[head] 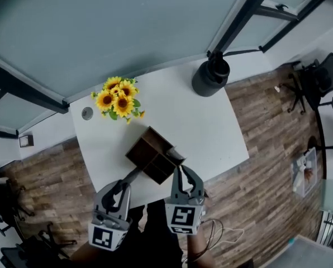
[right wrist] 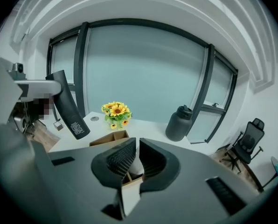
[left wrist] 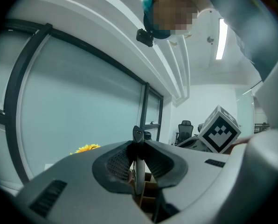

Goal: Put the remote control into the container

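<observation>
The left claw is gripping the remote control, not yet inside the container; the right claw is hanging narrow, empty.

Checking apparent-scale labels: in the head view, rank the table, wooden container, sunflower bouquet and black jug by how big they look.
1. white table
2. wooden container and sunflower bouquet: too alike to rank
3. black jug, slightly smaller
</observation>
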A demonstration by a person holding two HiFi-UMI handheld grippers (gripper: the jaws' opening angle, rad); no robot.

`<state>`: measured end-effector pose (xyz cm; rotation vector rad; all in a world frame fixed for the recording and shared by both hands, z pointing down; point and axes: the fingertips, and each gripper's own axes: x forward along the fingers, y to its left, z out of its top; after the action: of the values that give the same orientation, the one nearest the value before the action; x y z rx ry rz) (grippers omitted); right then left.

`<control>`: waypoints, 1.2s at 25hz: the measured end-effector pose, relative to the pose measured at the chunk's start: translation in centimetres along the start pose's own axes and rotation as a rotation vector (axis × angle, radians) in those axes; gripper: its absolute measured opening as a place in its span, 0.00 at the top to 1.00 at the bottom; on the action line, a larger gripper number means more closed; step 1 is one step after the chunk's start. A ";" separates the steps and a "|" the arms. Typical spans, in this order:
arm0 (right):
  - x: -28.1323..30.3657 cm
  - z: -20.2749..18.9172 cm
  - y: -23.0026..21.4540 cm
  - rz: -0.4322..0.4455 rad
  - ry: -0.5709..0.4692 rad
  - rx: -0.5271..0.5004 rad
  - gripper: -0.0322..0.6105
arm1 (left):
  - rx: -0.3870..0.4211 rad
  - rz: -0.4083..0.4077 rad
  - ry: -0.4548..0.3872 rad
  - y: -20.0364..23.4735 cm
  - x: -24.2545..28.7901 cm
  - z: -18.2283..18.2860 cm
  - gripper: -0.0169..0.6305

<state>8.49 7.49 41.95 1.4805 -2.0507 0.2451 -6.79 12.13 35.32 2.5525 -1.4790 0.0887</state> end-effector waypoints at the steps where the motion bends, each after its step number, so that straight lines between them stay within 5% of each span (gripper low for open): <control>1: -0.4 0.2 0.0 -0.005 -0.014 0.013 0.91 | -0.002 -0.002 -0.003 -0.1 -0.3 0.1 0.85; 13: -6.3 2.7 0.5 -0.073 -0.180 0.152 0.94 | 0.028 -0.026 -0.048 -1.1 -3.4 2.4 0.85; 22: -13.6 6.3 1.4 -0.158 -0.407 0.193 0.94 | 0.069 -0.065 -0.082 -2.0 -5.5 4.5 0.85; 30: -15.7 5.7 2.8 -0.154 -0.404 0.183 0.94 | 0.065 -0.080 -0.113 -2.2 -6.4 5.6 0.85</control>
<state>7.19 18.41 29.15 1.9186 -2.2547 0.0760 -8.30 17.60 28.61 2.7065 -1.4322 -0.0190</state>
